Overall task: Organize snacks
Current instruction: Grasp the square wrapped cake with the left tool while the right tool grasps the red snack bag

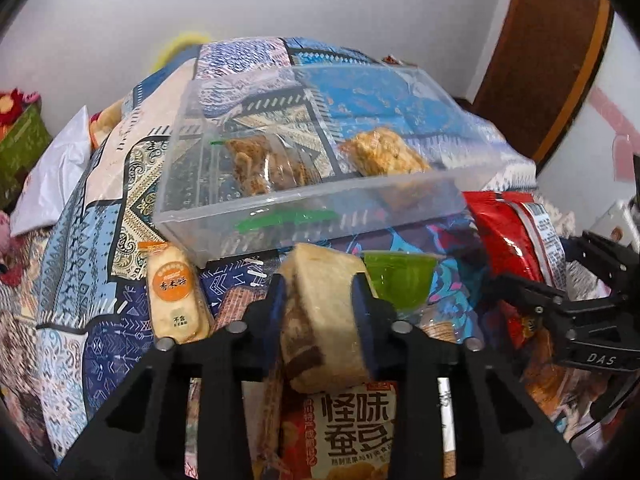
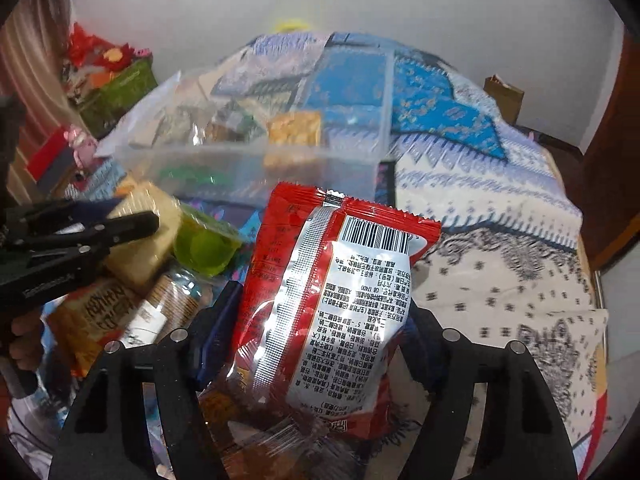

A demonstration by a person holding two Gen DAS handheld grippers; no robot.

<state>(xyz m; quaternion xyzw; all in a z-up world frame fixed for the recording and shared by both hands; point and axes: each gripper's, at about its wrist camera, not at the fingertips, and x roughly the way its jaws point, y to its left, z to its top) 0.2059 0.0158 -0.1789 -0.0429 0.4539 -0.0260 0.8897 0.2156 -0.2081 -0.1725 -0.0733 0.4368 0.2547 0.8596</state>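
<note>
Cake (image 1: 324,312), a wrapped slice with a brown swirl, sits clamped between the fingers of the left gripper (image 1: 320,300), raised over the near pile of snacks on the bed (image 1: 100,320). It looks soft and light, so a hard squeeze would likely crush it; the hold across its flat sides seems right. The right gripper (image 2: 320,320) has its fingers closed around the lower half of a red foil bag (image 2: 332,288), which stands upright with its barcode side showing. That bag is probably puffy, slippery and crackly, with fragile contents; gripping near a sealed edge may hold better than the belly. Beyond both, farther up the bed, lies the clear plastic bin (image 1: 304,216), already holding two wrapped pastries. A green jelly cup (image 1: 398,280) rests just right of the cake.
</note>
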